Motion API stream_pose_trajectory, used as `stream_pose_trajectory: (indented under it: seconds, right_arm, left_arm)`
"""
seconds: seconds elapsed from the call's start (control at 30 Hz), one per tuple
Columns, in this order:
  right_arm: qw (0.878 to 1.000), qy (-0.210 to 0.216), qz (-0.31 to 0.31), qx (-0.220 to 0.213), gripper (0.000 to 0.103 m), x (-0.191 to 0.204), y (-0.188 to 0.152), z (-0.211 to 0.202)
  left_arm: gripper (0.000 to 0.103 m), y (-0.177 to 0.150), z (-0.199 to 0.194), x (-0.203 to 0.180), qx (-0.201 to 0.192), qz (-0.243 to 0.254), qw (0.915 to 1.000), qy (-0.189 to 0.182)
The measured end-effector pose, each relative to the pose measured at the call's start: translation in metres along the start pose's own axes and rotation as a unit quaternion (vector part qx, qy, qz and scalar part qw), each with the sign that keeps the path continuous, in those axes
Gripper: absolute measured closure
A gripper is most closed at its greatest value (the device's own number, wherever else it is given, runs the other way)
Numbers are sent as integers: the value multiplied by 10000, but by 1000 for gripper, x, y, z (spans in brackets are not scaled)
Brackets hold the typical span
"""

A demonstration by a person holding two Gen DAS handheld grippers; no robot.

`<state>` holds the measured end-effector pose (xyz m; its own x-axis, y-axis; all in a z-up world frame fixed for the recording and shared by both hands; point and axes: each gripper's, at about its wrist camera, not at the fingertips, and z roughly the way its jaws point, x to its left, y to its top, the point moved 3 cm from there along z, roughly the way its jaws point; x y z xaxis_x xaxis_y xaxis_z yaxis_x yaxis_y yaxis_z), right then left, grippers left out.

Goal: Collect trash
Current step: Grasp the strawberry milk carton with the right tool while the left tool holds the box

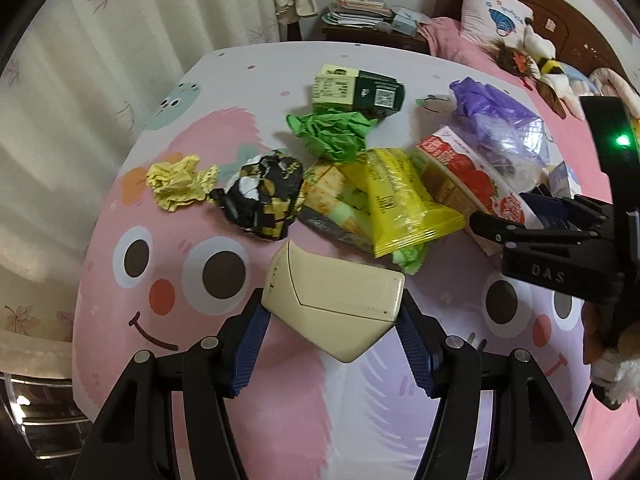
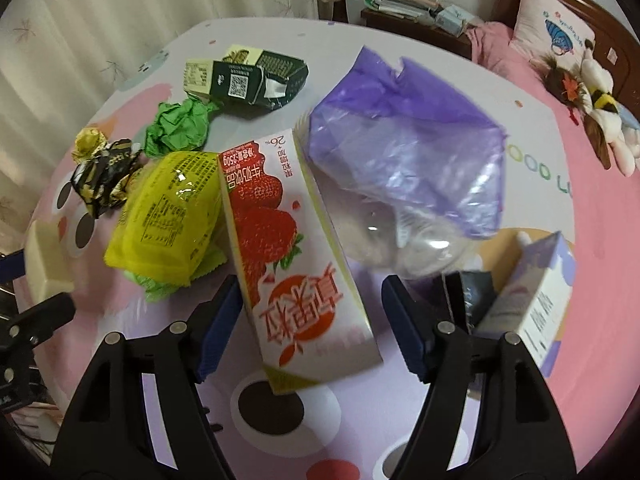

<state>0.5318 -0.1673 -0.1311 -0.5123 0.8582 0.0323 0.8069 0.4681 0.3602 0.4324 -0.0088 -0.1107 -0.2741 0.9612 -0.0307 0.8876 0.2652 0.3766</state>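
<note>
Cream-coloured carton [image 1: 334, 304] sits between the blue pads of the left gripper [image 1: 334, 320] — the fingers [image 1: 250, 344] are closed on it and hold it above the bed [image 1: 180, 380] with its cartoon-face sheet. Beyond it, at 12 o'clock in the left wrist view, the other trash lies in a loose pile: a yellow paper ball [image 1: 180, 182], a black-and-gold wrapper [image 1: 262, 196], a yellow snack bag [image 1: 400, 196], green crumpled paper [image 1: 334, 132] and a dark green box [image 1: 358, 90]. The right gripper [image 2: 310, 312] is open — its fingers [image 2: 218, 324] stand on both sides of a strawberry milk carton [image 2: 296, 256] without pressing it. A purple plastic bag [image 2: 408, 136] lies at 1 o'clock from this carton, just beside it.
</note>
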Motion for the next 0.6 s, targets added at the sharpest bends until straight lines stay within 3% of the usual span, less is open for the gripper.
stream_pose_trajectory:
  seconds: [0.07, 0.23, 0.4, 0.6]
  right_arm:
    - [9999, -22, 9, 108, 34, 0, 3, 9]
    - [9998, -40, 28, 216, 48, 7, 2, 14]
    - [9998, 140, 154, 26, 55, 16, -8, -9]
    - [9979, 318, 507, -265, 56, 28, -24, -52]
  left_arm:
    - [40, -1, 0, 3, 10, -55, 10000, 12]
    - [40, -5, -4, 7, 15, -114, 9999, 38]
    - [40, -11, -15, 12, -22, -133, 9999, -36]
    - [40, -23, -38, 19, -94, -37, 9999, -135]
